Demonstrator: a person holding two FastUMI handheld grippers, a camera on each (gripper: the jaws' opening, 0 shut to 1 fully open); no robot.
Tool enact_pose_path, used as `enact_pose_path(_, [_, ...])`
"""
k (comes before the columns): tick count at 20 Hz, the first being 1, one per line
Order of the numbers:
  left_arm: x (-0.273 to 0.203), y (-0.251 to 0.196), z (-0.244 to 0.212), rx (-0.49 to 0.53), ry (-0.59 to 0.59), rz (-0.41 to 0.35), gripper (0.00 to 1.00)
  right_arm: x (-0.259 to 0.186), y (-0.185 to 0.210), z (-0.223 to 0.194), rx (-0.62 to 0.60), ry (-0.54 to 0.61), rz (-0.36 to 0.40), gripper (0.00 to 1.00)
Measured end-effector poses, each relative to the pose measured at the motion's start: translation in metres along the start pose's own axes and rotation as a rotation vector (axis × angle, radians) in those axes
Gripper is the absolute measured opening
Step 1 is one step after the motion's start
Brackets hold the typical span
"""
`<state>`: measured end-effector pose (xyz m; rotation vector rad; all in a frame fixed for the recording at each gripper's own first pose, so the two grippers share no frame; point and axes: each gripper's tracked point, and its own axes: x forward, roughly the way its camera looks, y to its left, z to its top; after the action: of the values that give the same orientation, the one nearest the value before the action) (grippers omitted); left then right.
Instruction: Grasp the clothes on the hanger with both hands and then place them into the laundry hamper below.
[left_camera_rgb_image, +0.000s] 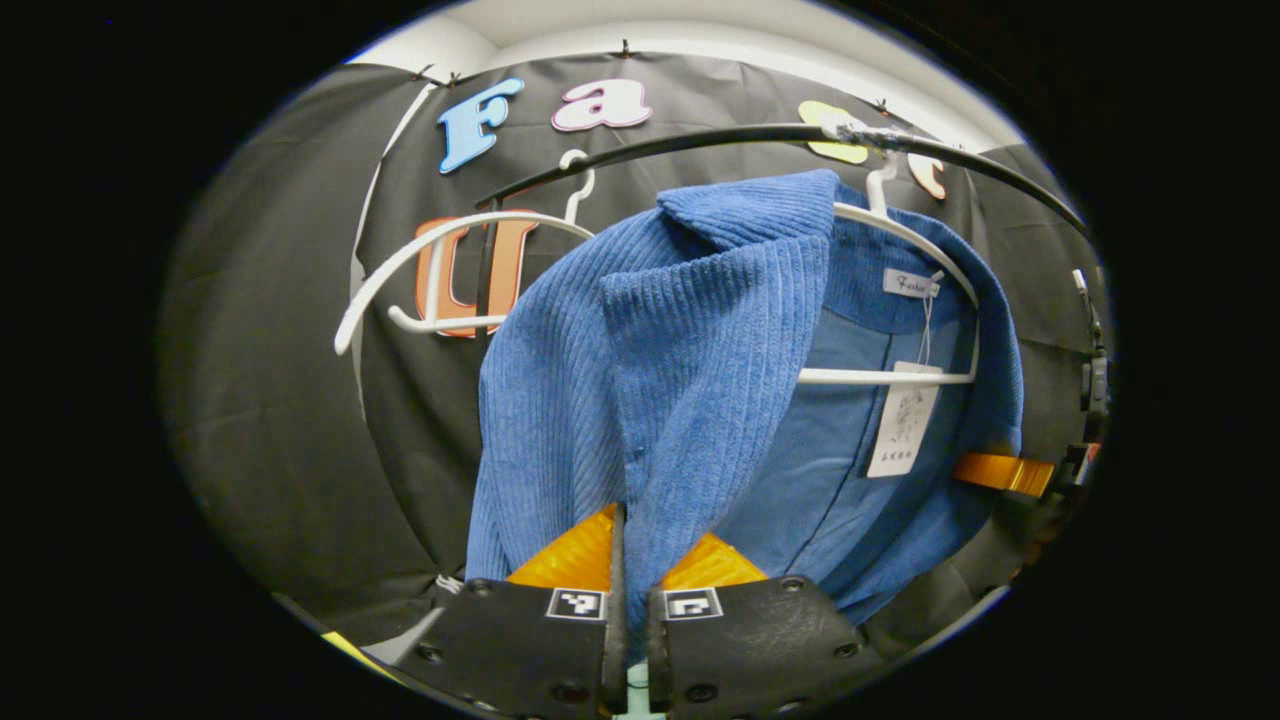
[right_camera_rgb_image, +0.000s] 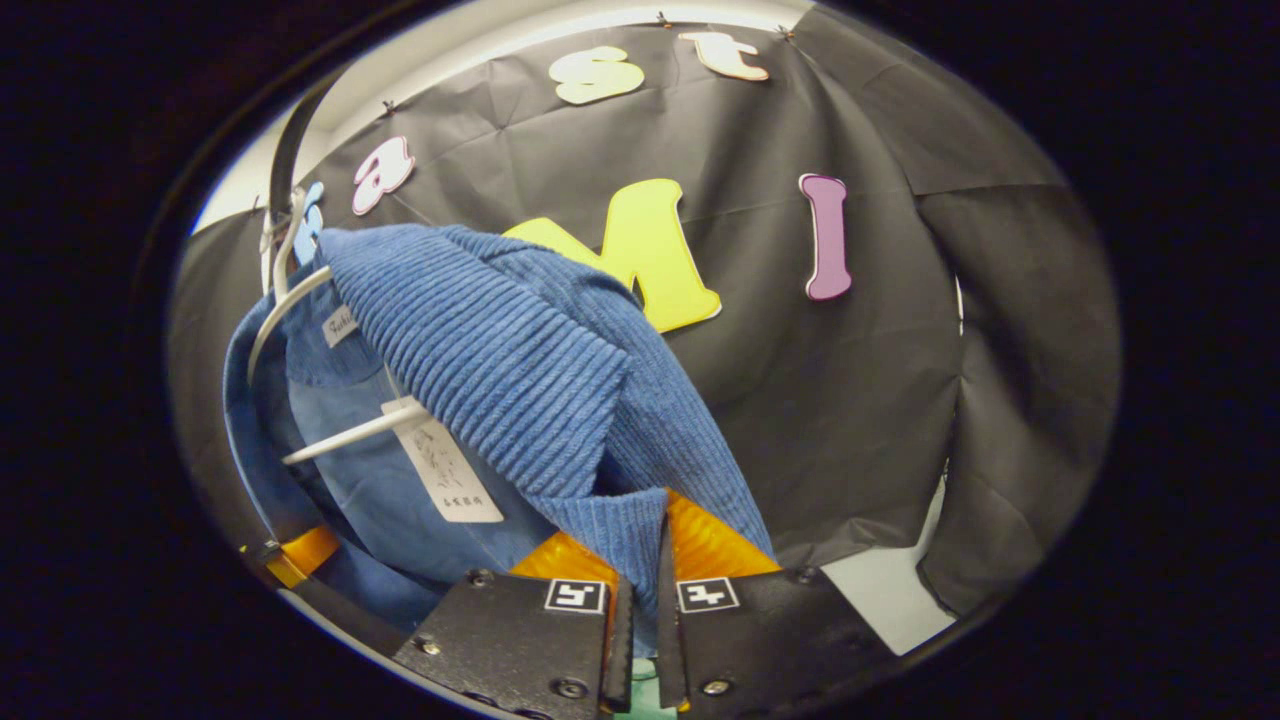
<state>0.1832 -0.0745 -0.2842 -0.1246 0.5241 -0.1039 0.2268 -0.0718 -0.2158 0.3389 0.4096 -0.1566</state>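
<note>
Left gripper view: blue corduroy jacket draped on white hanger under black rail, straight ahead at 12 o'clock from left tongs. Long axis of garment runs vert., collar at 12, front edge dropping to 6, right between the orange fingers. Left tongs closed down to a slit w/ front placket pinched between both pads. Second, empty hanger at 10 o'clock. At 3–4 o'clock, orange finger of the other tongs at far side of jacket. Right gripper view: same jacket up at 10–11 o'clock, lapel sloping down to 6 and ending in right tongs; these also nearly closed, fold of lapel edge gripped between both fingers. Paper tag hanging inside at 9. Both tongs equally on cloth, one per front edge; hamper presumably below. Next likely: lift up and off hanger shoulders, since collar sits hooked over them, then lower.
</note>
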Motion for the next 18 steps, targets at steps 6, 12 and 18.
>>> enact_pose_path(6, [-0.01, 0.014, 0.028, -0.019, -0.036, -0.003, 0.0, -0.017, -0.019, 0.031, 0.061, -0.061, -0.005, 0.1])
enact_pose_path(12, [-0.023, 0.044, 0.063, -0.024, -0.065, 0.019, 0.0, -0.019, -0.02, 0.044, 0.17, -0.076, 0.069, 0.1])
enact_pose_path(18, [-0.036, 0.068, 0.091, -0.004, -0.101, 0.045, 0.06, -0.018, -0.026, 0.061, 0.17, -0.125, 0.054, 0.08])
